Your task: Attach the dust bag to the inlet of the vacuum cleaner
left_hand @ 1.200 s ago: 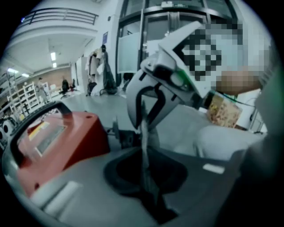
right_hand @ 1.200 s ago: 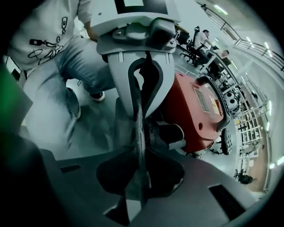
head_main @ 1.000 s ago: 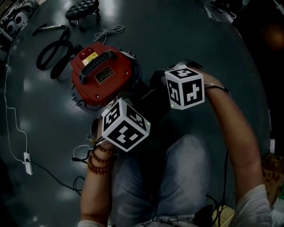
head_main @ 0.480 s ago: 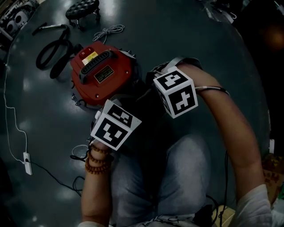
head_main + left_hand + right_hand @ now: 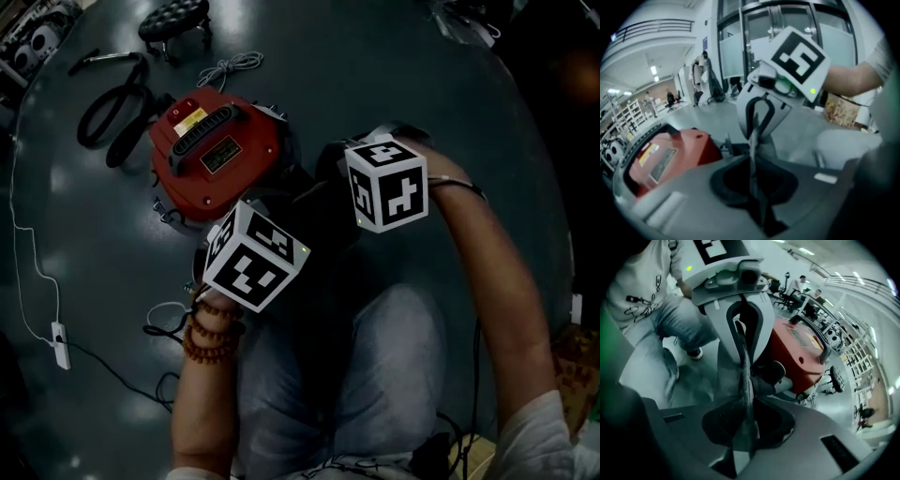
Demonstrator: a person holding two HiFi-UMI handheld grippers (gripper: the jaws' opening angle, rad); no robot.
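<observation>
The red vacuum cleaner (image 5: 216, 155) lies on the dark floor ahead of my knees. The dust bag (image 5: 314, 211), a dark limp sheet, hangs between my two grippers just right of the vacuum. My left gripper (image 5: 752, 173) is shut on a thin edge of the bag (image 5: 752, 140). My right gripper (image 5: 745, 427) is shut on the opposite edge (image 5: 745, 376). Each gripper faces the other across the bag, with the vacuum (image 5: 797, 357) close behind. In the head view the marker cubes (image 5: 255, 267) hide both pairs of jaws. The vacuum's inlet is not visible.
A black hose (image 5: 117, 112) curls left of the vacuum, with a coiled white cord (image 5: 228, 67) and a black stool (image 5: 173, 19) beyond it. A white power strip (image 5: 59, 345) and its cable lie at the left. My jeans-clad legs (image 5: 375, 375) fill the near floor.
Half a second ago both marker cubes leaned to the left; they have swung back to nearly where they were a second ago. Both grips on the bag are unchanged.
</observation>
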